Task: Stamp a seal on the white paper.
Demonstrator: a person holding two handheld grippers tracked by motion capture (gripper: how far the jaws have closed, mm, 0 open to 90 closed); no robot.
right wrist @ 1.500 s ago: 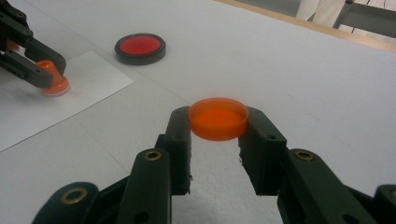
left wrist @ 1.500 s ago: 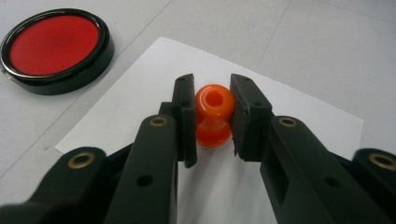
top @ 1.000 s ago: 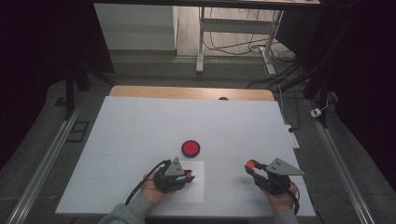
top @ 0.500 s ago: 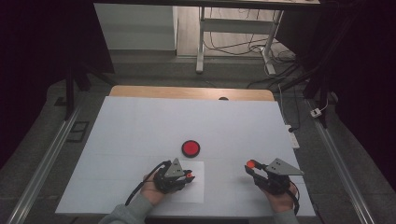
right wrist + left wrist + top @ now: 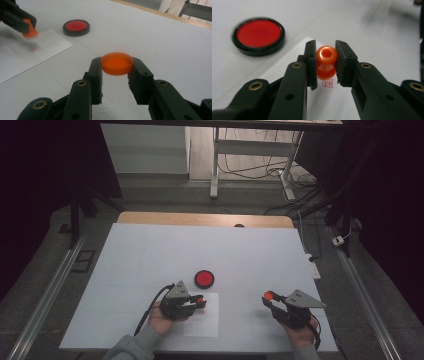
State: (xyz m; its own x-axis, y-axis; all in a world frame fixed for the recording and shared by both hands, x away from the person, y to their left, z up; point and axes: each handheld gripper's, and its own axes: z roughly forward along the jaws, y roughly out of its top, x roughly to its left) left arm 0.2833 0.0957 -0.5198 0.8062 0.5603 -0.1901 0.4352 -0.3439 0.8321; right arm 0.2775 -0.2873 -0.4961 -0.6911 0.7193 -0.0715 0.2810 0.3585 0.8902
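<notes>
The stamp [image 5: 326, 62] is showing glossy orange plastic, the lid [image 5: 116, 63] smooth translucent orange plastic. The ink pad [image 5: 258, 36] is looking matt red inside a shiny black rim. The paper [image 5: 202, 320] is lying matt white.

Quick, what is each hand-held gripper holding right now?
Left hand-held gripper: closed on the orange stamp.
Right hand-held gripper: closed on the orange lid.

place: lab | cue: covered table [image 5: 150, 250], floor cables [image 5: 250, 170] (dark surround)
</notes>
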